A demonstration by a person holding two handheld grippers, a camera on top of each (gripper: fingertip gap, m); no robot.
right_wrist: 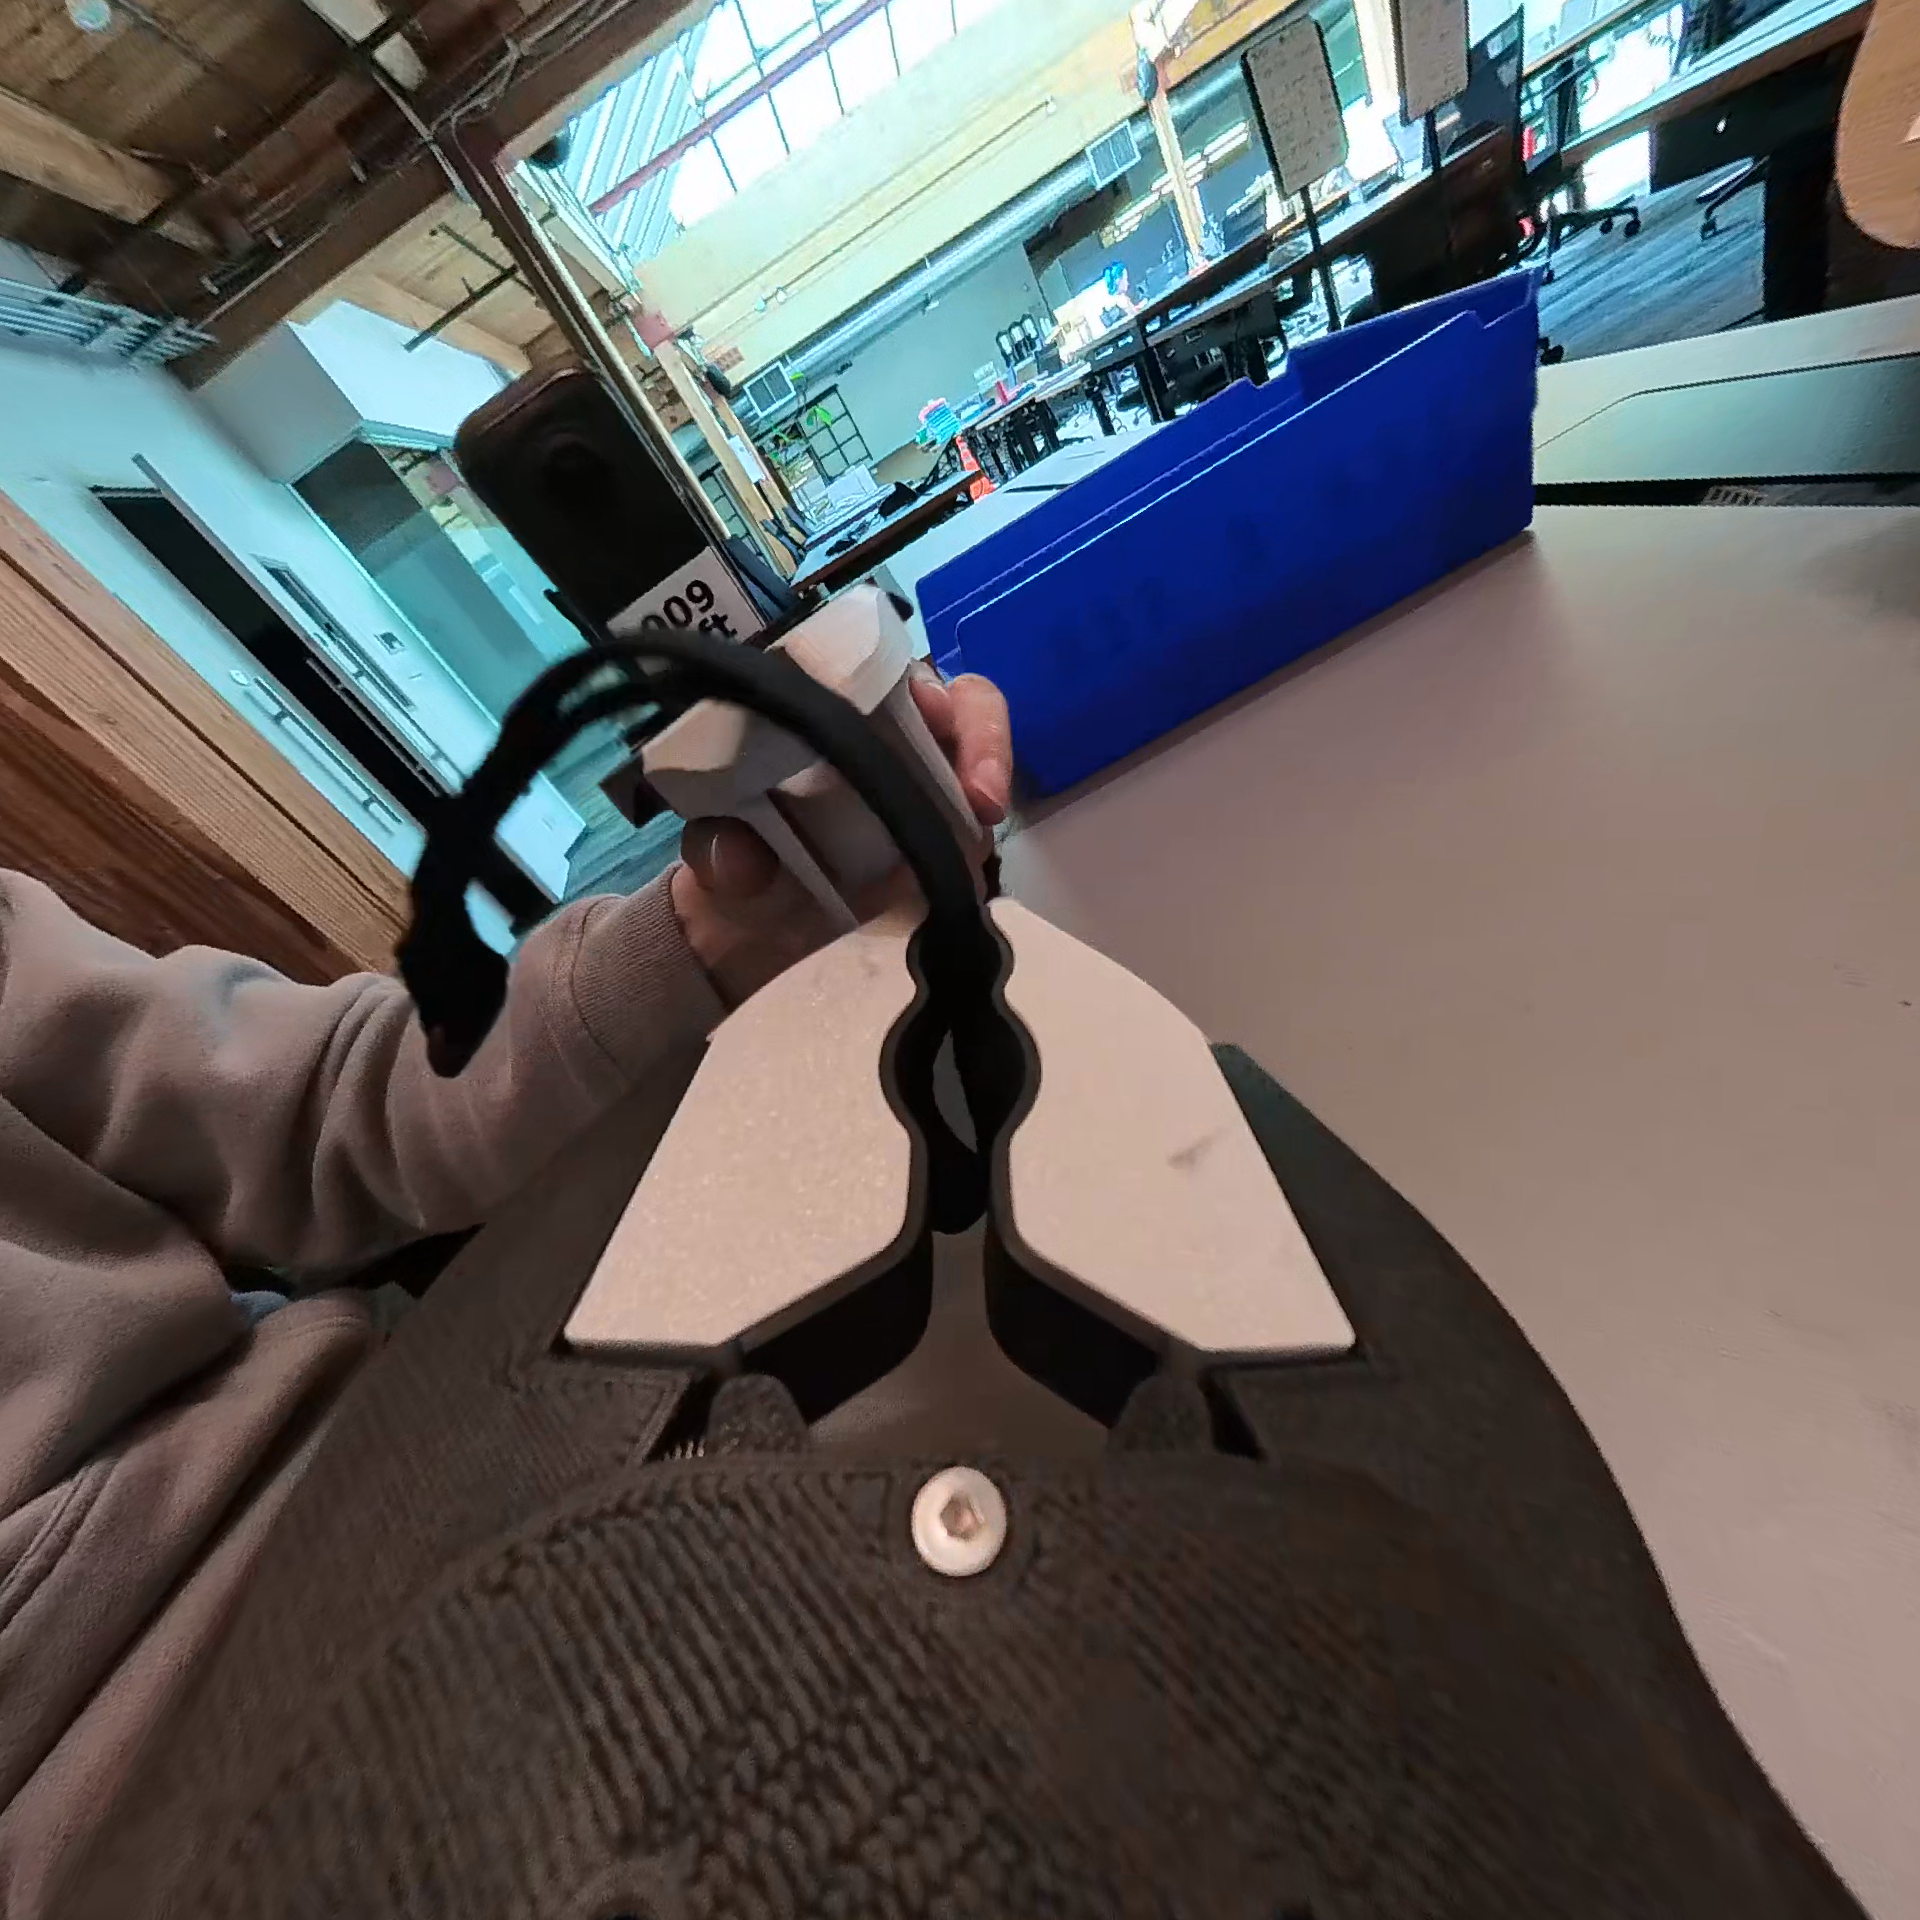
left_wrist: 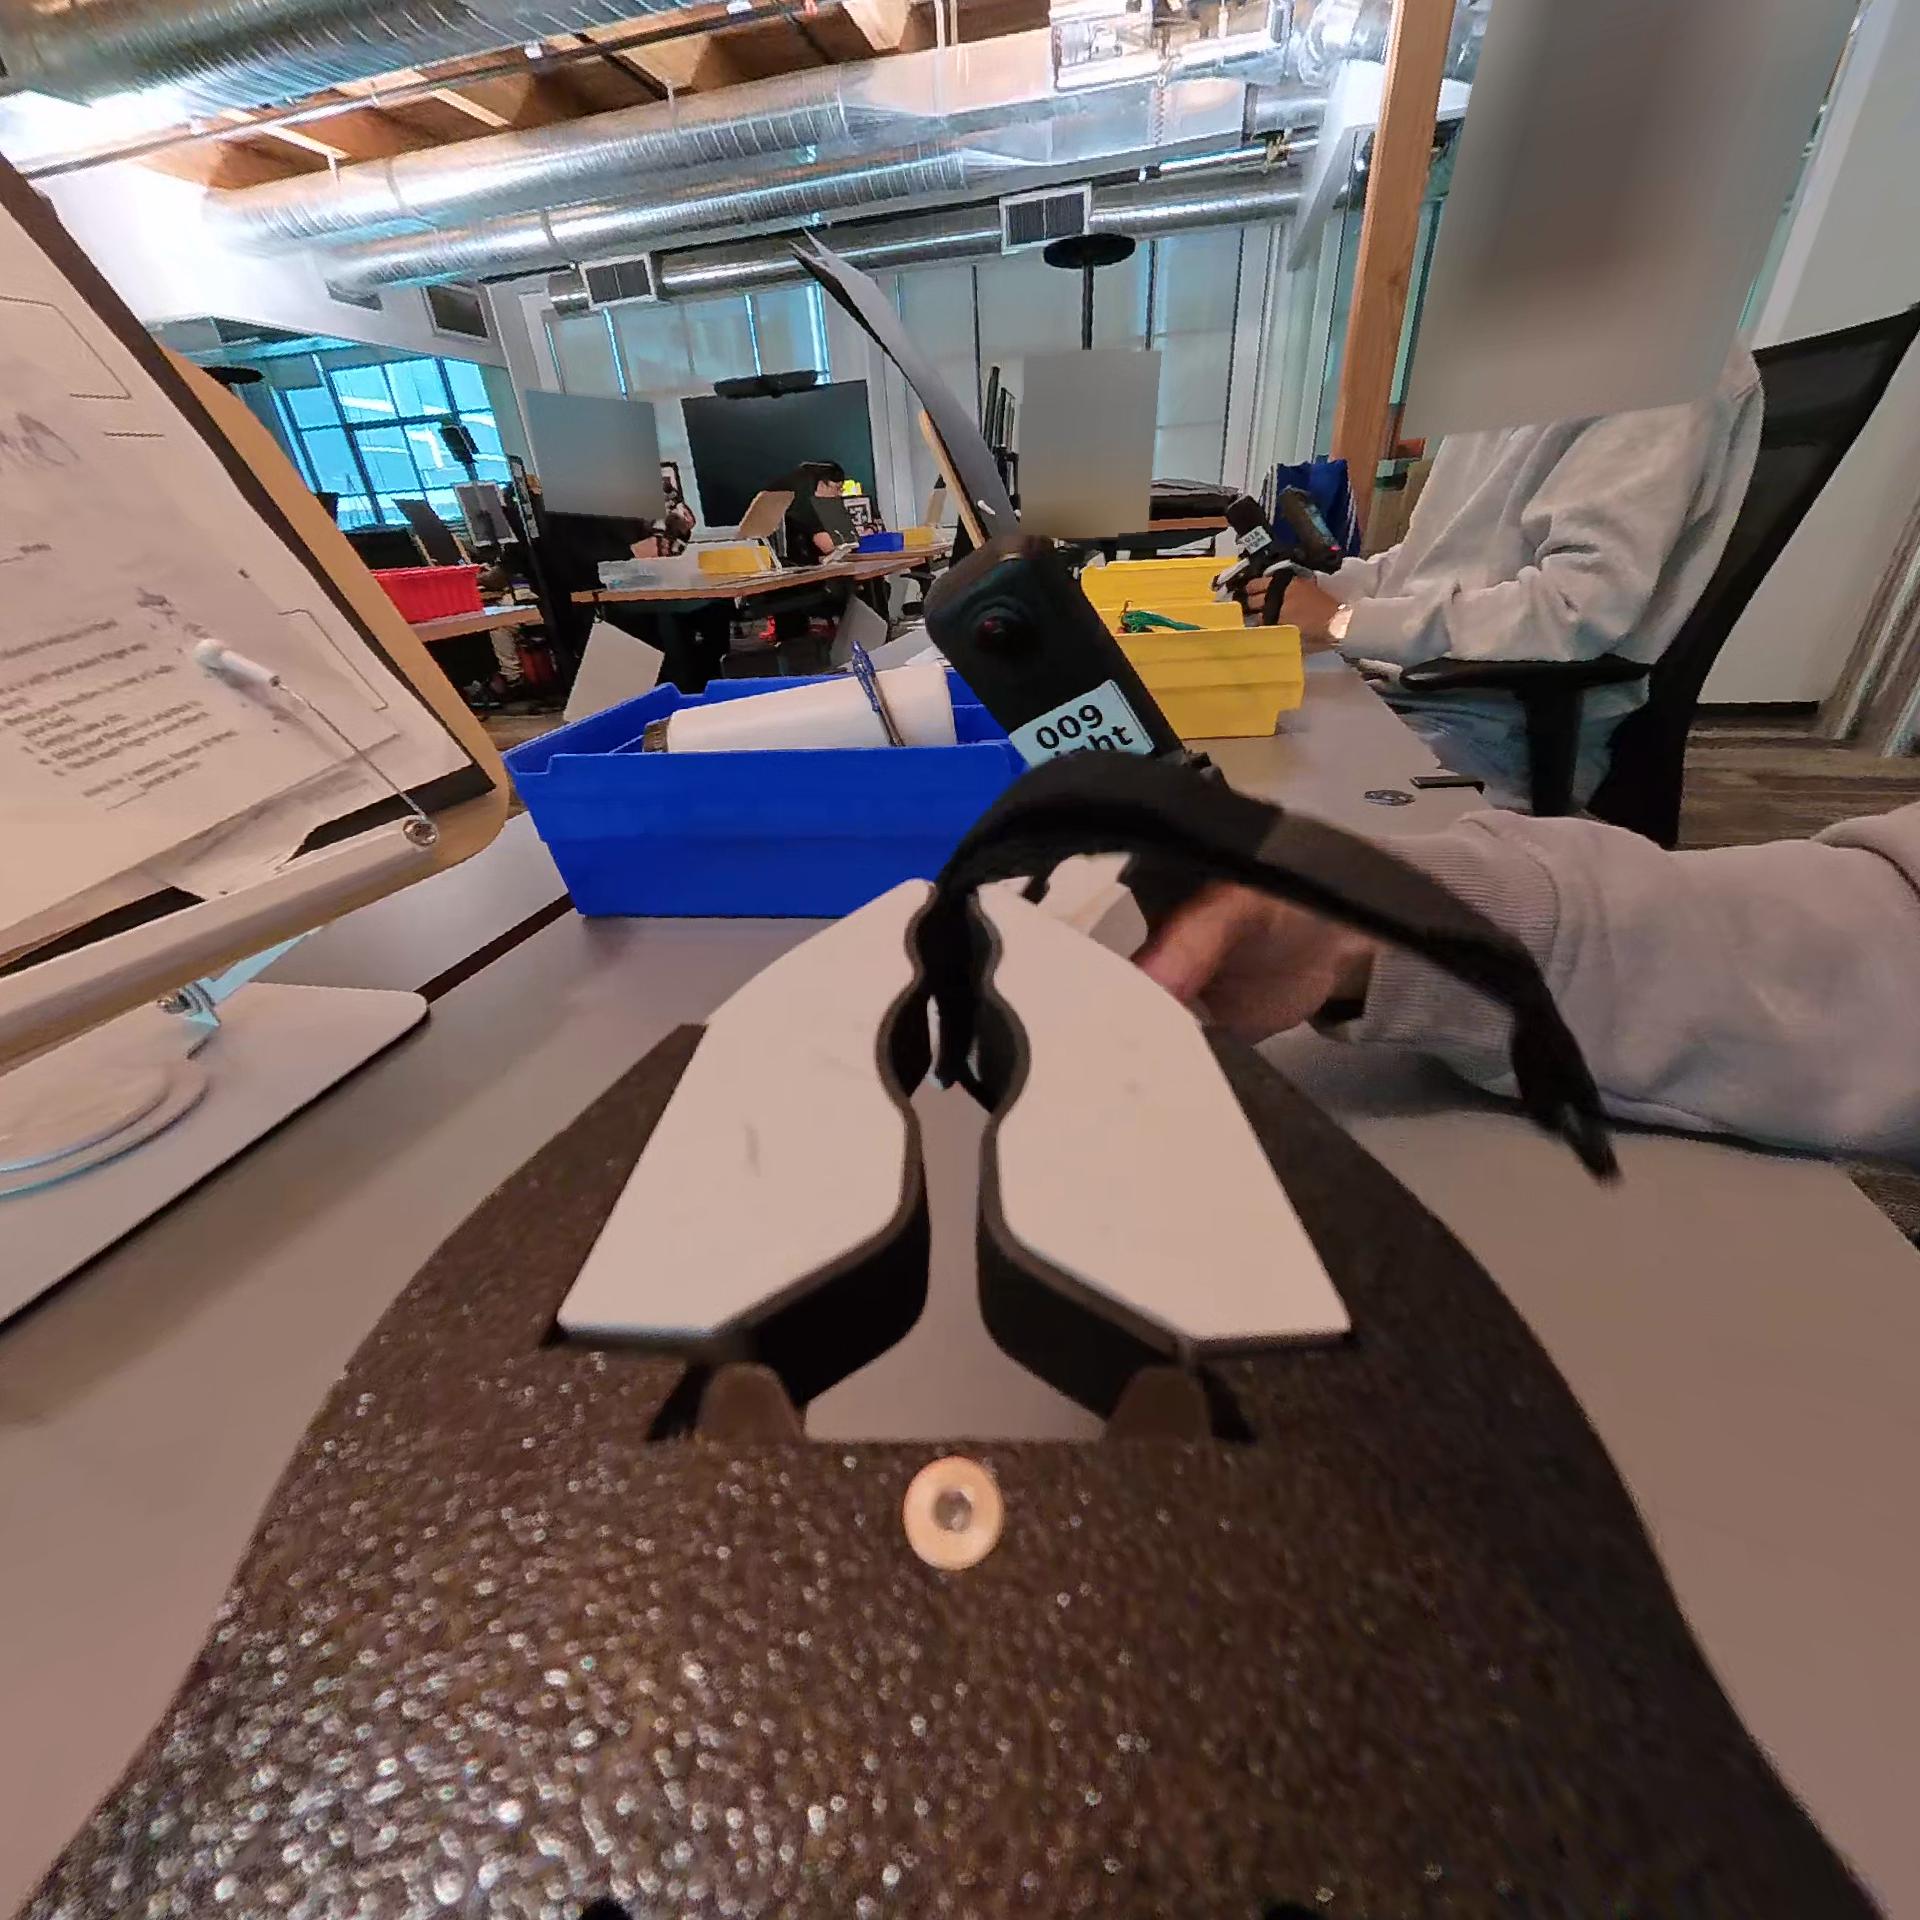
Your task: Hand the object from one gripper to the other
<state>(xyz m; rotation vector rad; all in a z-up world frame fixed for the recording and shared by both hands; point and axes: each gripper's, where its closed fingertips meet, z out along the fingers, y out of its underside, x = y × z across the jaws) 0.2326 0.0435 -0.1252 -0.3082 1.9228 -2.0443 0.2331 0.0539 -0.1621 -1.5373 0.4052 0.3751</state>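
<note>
A black strap [left_wrist: 1351,883] is the object. In the left wrist view my left gripper [left_wrist: 951,966] is shut on it, a short tail hangs between the fingers, and the long part arcs right over the other hand. In the right wrist view my right gripper [right_wrist: 951,1029] is shut on the same strap [right_wrist: 727,675], which arcs up and left to a loose end. The two grippers face each other closely above the grey table [right_wrist: 1507,935]. The left gripper's white fingers [right_wrist: 748,769] show behind the strap. The right gripper's camera body [left_wrist: 1039,644] shows in the left wrist view.
A blue bin [left_wrist: 758,821] with white items stands just behind the grippers; it also shows in the right wrist view [right_wrist: 1247,582]. A paper on a tilted stand [left_wrist: 208,623] is at the left. Yellow bins [left_wrist: 1205,665] and a seated person [left_wrist: 1538,551] are at the right. My left and right fingertips are right by each other.
</note>
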